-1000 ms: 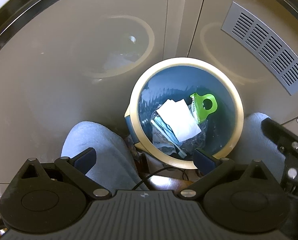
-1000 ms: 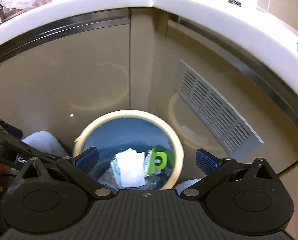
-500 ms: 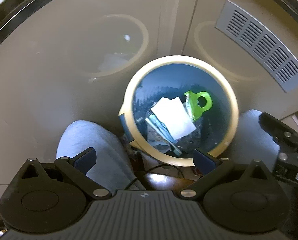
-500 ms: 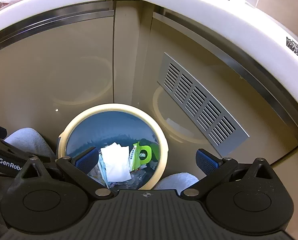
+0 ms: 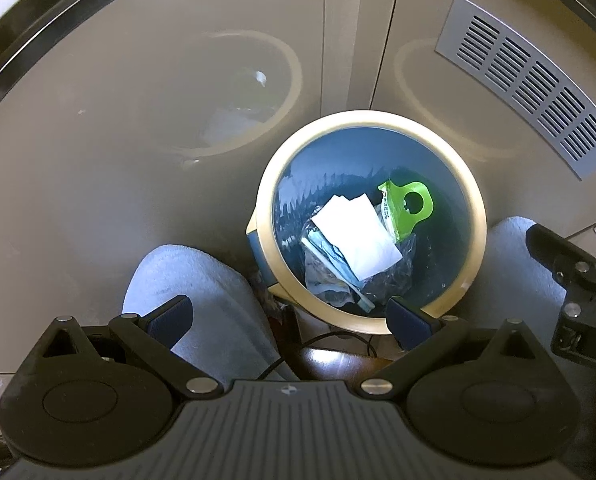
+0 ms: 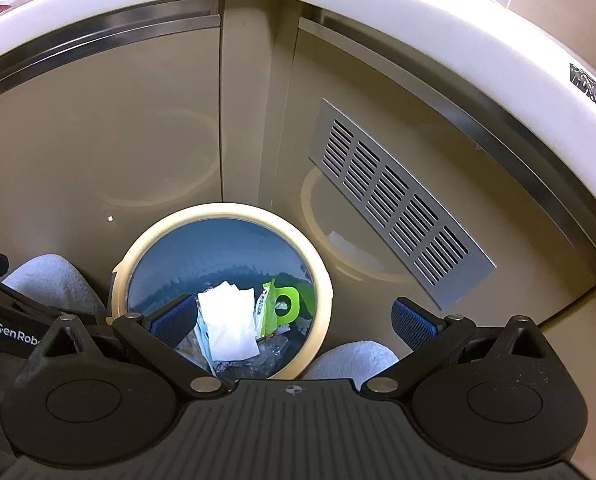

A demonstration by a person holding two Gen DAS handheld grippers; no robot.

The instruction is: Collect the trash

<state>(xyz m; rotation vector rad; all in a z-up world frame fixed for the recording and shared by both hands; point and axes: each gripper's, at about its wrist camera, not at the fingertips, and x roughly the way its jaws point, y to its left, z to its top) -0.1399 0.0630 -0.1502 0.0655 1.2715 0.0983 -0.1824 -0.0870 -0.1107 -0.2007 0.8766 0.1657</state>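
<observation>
A round blue bin with a cream rim stands on the floor against glossy cabinet doors. Inside lie a white paper tissue, a green plastic package and clear wrappers. My left gripper is open and empty above the bin's near edge. My right gripper is open and empty, above the bin too. The right gripper's body shows at the right edge of the left wrist view.
The person's knees in grey trousers flank the bin. A metal vent grille sits in the right cabinet door. A white countertop edge runs above, with clutter at its far left.
Both grippers have drifted slightly; the bin sits a little more to the left in the right wrist view. The bin's contents are unchanged.
</observation>
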